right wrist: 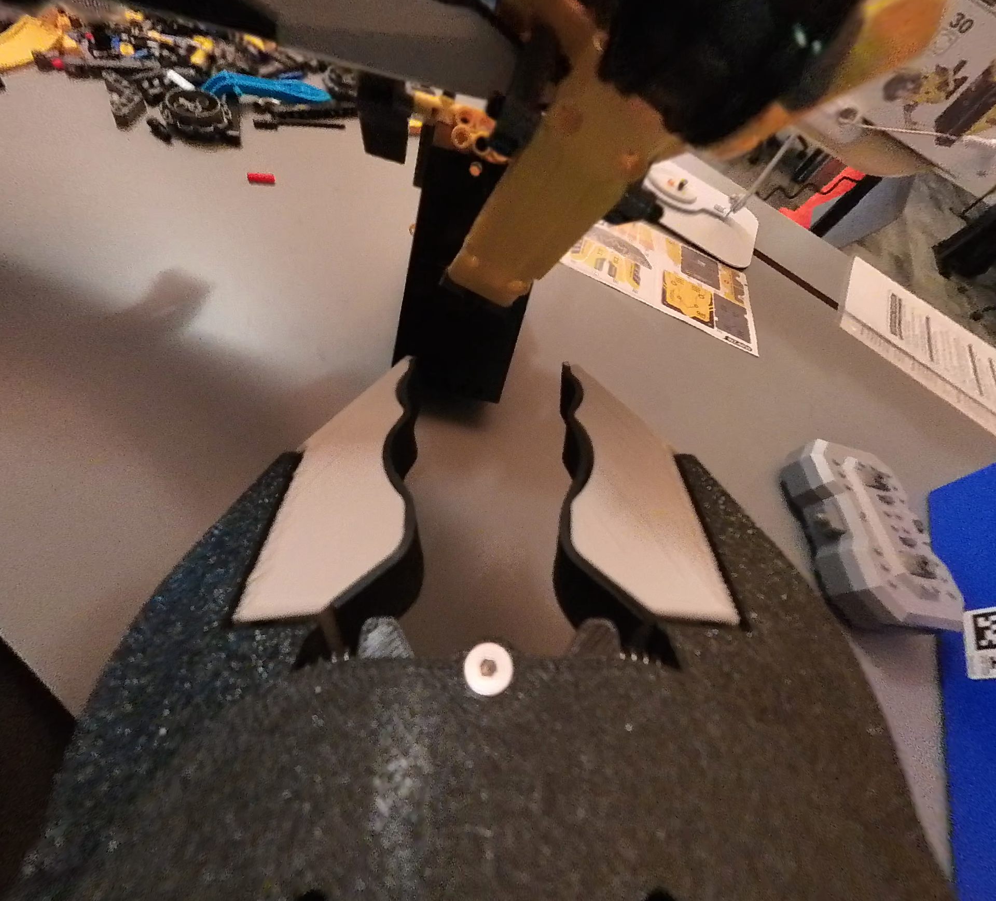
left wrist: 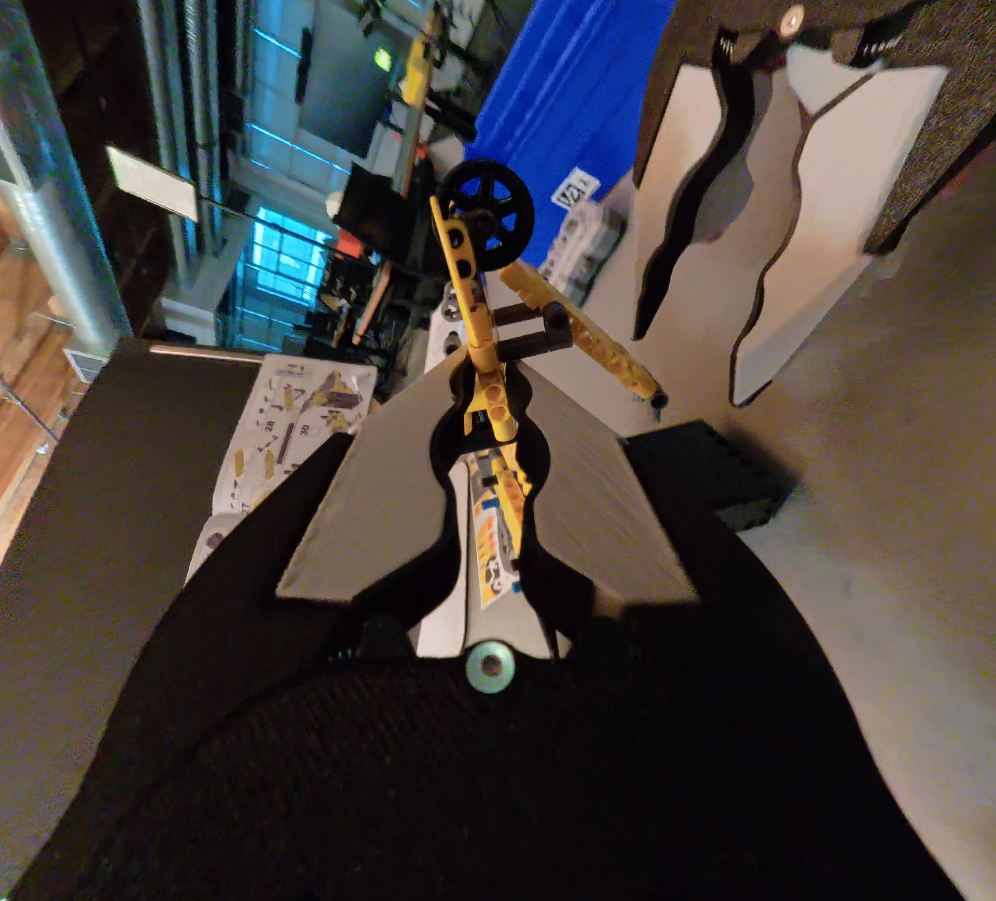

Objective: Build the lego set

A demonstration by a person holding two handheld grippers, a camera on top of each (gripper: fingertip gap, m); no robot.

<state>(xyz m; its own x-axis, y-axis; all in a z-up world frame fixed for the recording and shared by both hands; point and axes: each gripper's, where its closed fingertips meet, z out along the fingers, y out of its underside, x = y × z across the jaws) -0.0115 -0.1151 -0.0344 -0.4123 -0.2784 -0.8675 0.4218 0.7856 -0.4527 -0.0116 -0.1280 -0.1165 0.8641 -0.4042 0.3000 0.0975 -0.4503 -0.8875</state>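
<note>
My left gripper (left wrist: 488,373) is shut on a yellow holed-beam assembly (left wrist: 474,314) and holds it in the air. The assembly carries a black spoked wheel (left wrist: 488,214) at its far end and a second yellow beam (left wrist: 587,330) joined by black connectors. My right gripper (left wrist: 690,368) hangs open and empty at the upper right, apart from the assembly. In the right wrist view my right gripper (right wrist: 488,390) is open just before a black block (right wrist: 458,314) on the table. The yellow assembly (right wrist: 539,206) and its wheel (right wrist: 727,12) loom blurred above it.
A blue bin (left wrist: 571,66) and a grey brick unit (right wrist: 862,541) stand at the table's side. A pile of loose pieces (right wrist: 178,82) lies at the far left, with a small red pin (right wrist: 261,178) nearer. A sticker sheet (right wrist: 690,282) and an instruction booklet (left wrist: 291,422) lie close by.
</note>
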